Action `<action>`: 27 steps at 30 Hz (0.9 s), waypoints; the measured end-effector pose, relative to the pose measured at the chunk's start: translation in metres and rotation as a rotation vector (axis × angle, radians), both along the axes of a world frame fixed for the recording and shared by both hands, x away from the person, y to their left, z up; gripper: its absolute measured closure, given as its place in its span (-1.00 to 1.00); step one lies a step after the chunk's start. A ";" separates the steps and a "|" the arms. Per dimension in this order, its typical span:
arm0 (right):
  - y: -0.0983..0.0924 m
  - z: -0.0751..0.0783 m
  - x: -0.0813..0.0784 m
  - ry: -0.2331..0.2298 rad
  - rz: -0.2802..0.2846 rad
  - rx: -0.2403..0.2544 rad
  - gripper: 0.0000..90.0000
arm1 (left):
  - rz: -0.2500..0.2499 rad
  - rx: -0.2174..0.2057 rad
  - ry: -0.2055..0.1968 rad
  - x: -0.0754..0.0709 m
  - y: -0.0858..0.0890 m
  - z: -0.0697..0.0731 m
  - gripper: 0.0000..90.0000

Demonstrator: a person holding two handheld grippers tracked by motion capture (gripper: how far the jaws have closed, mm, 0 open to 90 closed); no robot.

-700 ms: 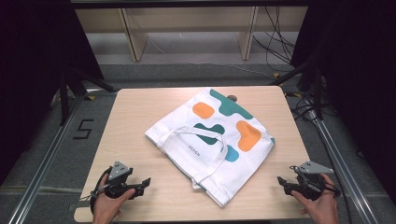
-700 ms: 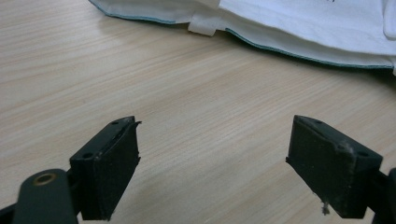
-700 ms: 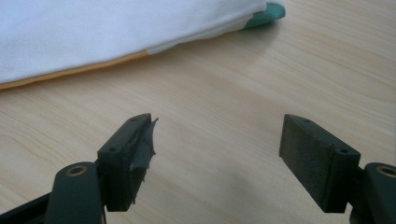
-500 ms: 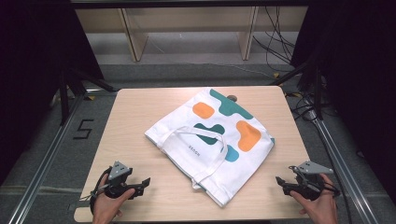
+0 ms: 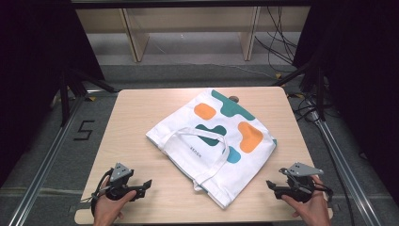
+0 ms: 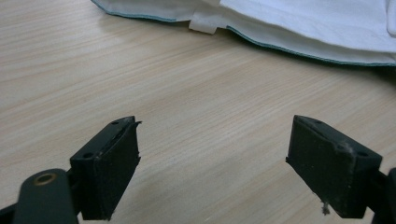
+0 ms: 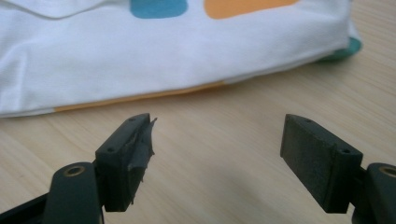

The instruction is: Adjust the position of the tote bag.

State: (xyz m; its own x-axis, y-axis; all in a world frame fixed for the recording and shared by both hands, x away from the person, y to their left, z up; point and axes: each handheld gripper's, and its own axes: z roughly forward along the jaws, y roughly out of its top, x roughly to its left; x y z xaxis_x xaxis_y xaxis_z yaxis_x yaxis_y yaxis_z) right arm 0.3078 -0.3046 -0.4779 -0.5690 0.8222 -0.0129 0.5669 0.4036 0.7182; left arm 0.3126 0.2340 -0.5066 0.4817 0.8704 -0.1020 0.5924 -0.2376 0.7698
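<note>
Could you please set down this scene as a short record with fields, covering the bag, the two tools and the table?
bag: white tote bag with orange and teal patches, lying flat and askew mid-table
handle: white strap looped on top of the bag
left tool: left tool open, nothing between its jaws, near the table's front left, apart from the bag
right tool: right tool open, nothing between its jaws, near the front right, apart from the bag
table: light wooden table

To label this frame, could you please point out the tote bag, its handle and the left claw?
tote bag (image 5: 254,155), high view, white panel.
handle (image 5: 225,155), high view, strap's right side.
left claw (image 5: 146,185), high view, between its tips.
</note>
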 end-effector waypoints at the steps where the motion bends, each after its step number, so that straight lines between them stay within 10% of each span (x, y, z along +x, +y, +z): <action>1: 0.000 0.000 0.000 0.000 0.000 0.000 -0.42 | 0.000 0.000 0.000 0.000 0.000 0.000 -0.65; 27: 0.140 0.001 -0.008 0.016 0.356 -0.058 -0.48 | 0.021 -0.024 -0.001 0.001 0.000 0.000 -0.65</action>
